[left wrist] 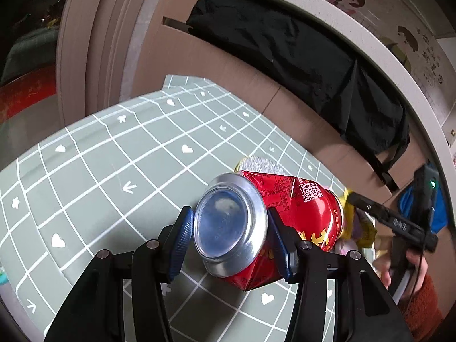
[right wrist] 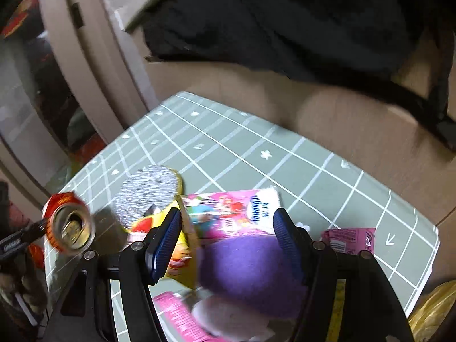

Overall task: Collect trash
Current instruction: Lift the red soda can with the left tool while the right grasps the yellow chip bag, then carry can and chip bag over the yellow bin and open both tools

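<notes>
A crushed red drinks can point(left wrist: 285, 208) hangs just above the grid-patterned tablecloth point(left wrist: 114, 156), its silver bottom toward the camera. My left gripper point(left wrist: 230, 238) is shut on it, a blue pad on each side. The right wrist view shows the same can point(right wrist: 68, 222) from its open top, at the left. My right gripper point(right wrist: 226, 242) is shut on a pink and purple packet point(right wrist: 228, 213) that fills the gap between its pads. A yellow wrapper point(right wrist: 176, 262) is bunched against the left pad. In the left wrist view the right gripper's body point(left wrist: 399, 222) is at the right, held by a hand.
A silver foil lid point(right wrist: 148, 193) and a small pink wrapper point(right wrist: 350, 238) lie on the cloth. A cardboard box point(left wrist: 228, 65) with a black garment point(left wrist: 299, 57) draped over it stands behind the table. A yellow bag point(right wrist: 433, 307) sits past the table's right edge.
</notes>
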Action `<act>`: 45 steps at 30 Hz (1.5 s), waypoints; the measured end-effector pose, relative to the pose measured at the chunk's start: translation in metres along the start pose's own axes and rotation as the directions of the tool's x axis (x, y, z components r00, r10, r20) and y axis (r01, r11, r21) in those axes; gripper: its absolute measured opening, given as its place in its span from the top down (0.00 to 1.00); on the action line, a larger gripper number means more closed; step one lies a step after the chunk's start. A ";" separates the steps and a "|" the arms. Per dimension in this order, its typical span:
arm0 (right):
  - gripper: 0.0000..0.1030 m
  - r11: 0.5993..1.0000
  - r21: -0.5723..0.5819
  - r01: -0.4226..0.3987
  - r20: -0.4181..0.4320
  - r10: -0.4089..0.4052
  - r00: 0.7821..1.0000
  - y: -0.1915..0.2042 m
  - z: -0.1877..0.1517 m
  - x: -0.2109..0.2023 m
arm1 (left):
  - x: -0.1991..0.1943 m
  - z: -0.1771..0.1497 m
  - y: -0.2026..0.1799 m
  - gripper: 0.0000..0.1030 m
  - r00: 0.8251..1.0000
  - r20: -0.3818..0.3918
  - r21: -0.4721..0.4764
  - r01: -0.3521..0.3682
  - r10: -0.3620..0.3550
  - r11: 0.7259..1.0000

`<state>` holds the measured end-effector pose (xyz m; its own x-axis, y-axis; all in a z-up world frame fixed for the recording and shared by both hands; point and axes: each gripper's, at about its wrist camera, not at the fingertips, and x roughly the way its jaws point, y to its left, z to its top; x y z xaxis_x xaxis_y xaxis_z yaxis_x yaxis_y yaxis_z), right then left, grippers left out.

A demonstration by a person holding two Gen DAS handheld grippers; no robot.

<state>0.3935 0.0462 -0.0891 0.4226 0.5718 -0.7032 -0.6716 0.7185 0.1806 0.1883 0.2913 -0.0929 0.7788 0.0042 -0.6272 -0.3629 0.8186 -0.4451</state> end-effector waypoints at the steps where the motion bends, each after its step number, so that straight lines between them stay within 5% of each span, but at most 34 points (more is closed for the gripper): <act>1: 0.38 1.000 -0.007 -0.014 0.004 0.014 1.000 0.003 -0.002 -0.001 | -0.002 0.002 0.000 0.49 1.000 0.006 -0.001 -0.002 0.002 1.000; 7: 0.49 0.997 -0.068 -0.048 -0.065 0.043 0.997 0.029 -0.015 0.018 | -0.011 0.007 -0.002 0.49 1.000 0.028 0.003 -0.006 0.006 1.000; 9: 0.59 0.993 -0.118 -0.025 -0.085 0.015 0.996 0.039 -0.022 0.023 | -0.013 0.008 -0.005 0.49 1.000 0.029 0.009 -0.004 0.004 1.000; 11: 0.84 0.986 -0.165 -0.007 -0.082 -0.007 0.997 0.046 -0.024 0.019 | -0.014 0.007 -0.011 0.49 1.000 0.031 0.017 -0.001 0.001 1.000; 14: 0.87 0.988 -0.145 -0.052 -0.056 0.044 0.997 0.045 -0.021 -0.003 | -0.019 0.008 -0.022 0.49 0.999 0.042 0.041 0.011 -0.013 0.999; 21: 0.87 0.993 -0.117 0.014 0.120 0.000 0.993 0.029 -0.009 -0.080 | -0.034 0.020 -0.061 0.49 0.994 0.104 0.120 0.030 -0.043 0.992; 33: 0.87 0.993 0.009 0.121 0.271 -0.119 0.955 -0.023 -0.018 -0.168 | -0.043 0.027 -0.166 0.49 0.978 0.146 0.296 0.099 -0.148 0.950; 39: 0.87 0.975 0.102 0.196 0.353 -0.219 0.910 -0.064 -0.046 -0.231 | -0.035 0.010 -0.251 0.49 0.960 0.118 0.408 0.186 -0.254 0.894; 45: 0.87 0.927 0.214 0.307 0.384 -0.369 0.847 -0.107 -0.093 -0.296 | -0.010 -0.026 -0.331 0.49 0.935 0.013 0.472 0.308 -0.356 0.826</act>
<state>0.2838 -0.2374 0.0360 0.8390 0.3711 -0.3979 -0.3628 0.9266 0.0991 0.2866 0.0056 0.0441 0.8635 -0.2798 -0.4196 0.1813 0.9486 -0.2595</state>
